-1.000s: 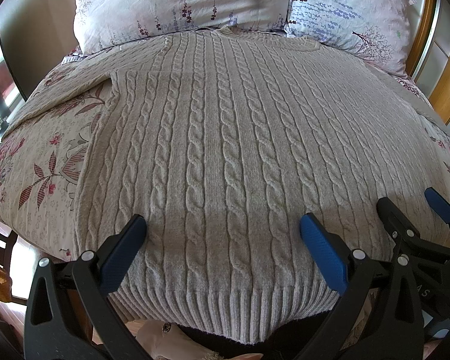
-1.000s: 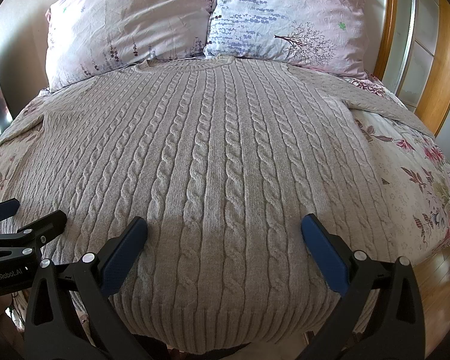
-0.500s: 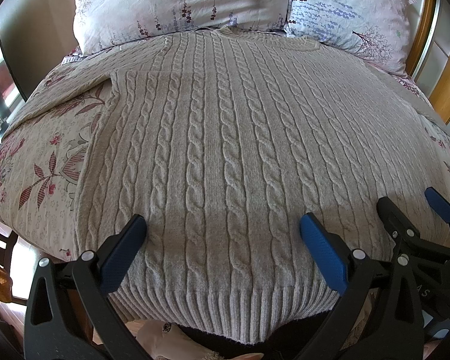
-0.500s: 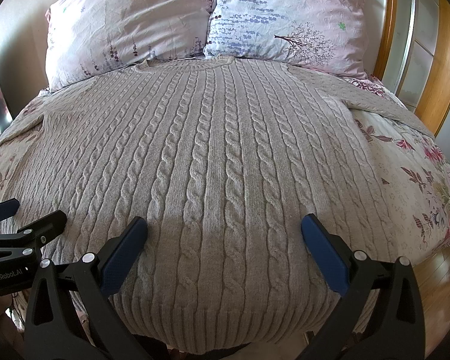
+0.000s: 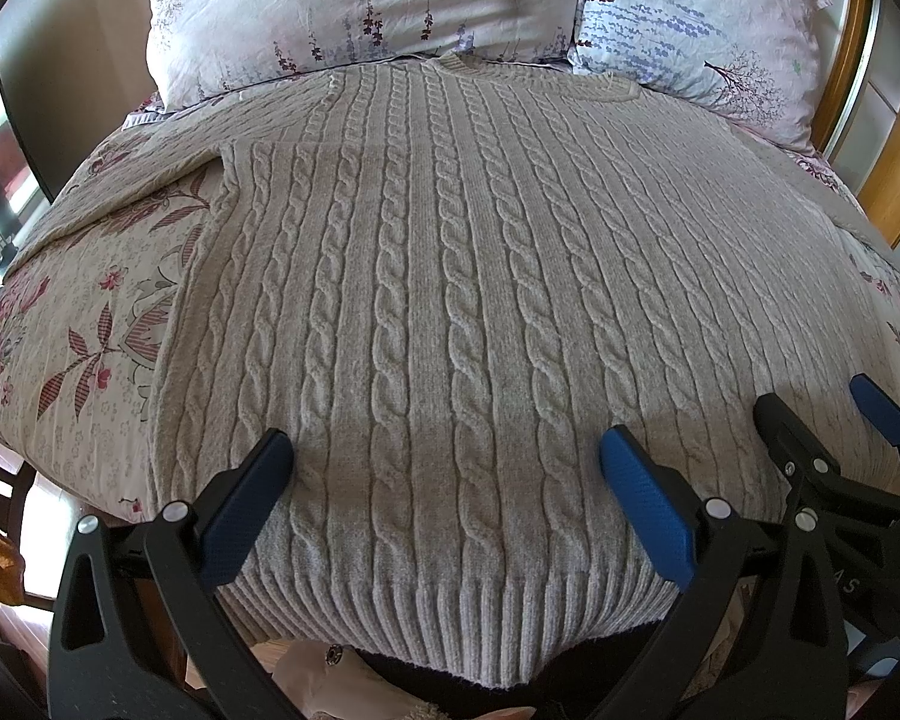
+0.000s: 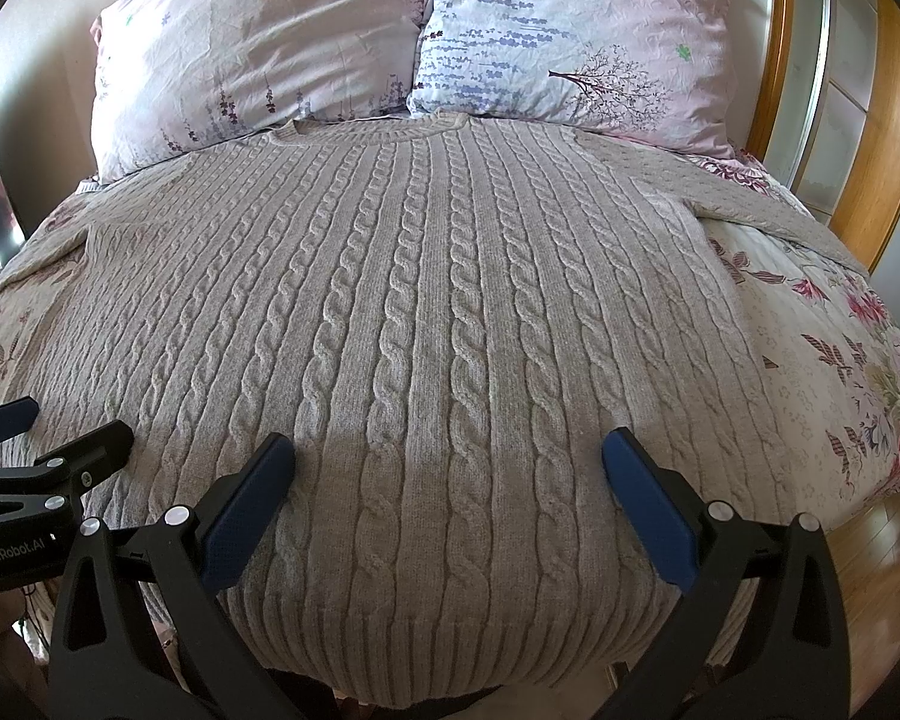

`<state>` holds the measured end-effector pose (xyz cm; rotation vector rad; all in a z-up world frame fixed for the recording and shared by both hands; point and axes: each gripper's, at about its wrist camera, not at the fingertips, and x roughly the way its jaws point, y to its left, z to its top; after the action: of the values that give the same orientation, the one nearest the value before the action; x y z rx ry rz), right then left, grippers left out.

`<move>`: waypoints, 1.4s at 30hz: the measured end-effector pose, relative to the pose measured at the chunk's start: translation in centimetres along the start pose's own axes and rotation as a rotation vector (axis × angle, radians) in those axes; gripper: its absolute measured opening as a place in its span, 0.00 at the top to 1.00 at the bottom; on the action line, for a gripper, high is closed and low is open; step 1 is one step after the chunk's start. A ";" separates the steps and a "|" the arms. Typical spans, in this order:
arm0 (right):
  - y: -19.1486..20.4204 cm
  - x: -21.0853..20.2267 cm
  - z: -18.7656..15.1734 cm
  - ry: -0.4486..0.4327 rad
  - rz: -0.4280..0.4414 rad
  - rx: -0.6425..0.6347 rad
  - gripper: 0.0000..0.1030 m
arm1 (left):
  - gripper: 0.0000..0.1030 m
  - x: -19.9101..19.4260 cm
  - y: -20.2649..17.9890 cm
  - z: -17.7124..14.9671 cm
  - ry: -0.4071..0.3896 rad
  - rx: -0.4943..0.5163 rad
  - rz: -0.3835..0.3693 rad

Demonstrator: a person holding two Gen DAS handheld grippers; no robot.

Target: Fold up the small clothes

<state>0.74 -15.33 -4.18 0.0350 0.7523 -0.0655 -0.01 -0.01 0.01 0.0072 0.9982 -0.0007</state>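
Left hand-held gripper [image 5: 444,480]: released, jaws spread wide over the sweater's hem, grasping nothing.
Right hand-held gripper [image 6: 450,480]: likewise released, just beside the left, empty.
Change: none over the last second; both hover unmoved, so folding has not begun.
Sweater [image 5: 450,276]: grey cable-knit, flat and face-up on the bed, collar at the pillows, sleeves spread sideways, hem nearest.
Bed [image 5: 90,300]: floral cover under the sweater.
Pillows [image 6: 258,48]: two, floral, at the head.
Room: wooden frame [image 6: 888,138] at right; wooden floor beside the bed.
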 end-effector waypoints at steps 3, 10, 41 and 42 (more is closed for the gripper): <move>0.0 0.0 0.0 0.000 0.000 0.000 0.01 | 0.02 0.0 0.0 0.0 0.000 0.000 0.000; 0.1 0.0 -0.1 0.001 0.000 -0.001 0.01 | 0.02 0.0 0.0 0.0 0.002 0.002 0.000; -25.3 3.4 9.6 -0.056 0.145 0.619 0.27 | 0.02 0.4 1.5 8.1 -0.155 0.086 -0.047; -26.5 4.0 9.5 -0.045 0.149 0.673 0.32 | 0.02 0.4 1.5 8.7 -0.165 0.092 -0.032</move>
<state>8.26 -42.51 -0.18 0.7272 0.6531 -0.1745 7.53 1.39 4.38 0.0744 0.8322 -0.0751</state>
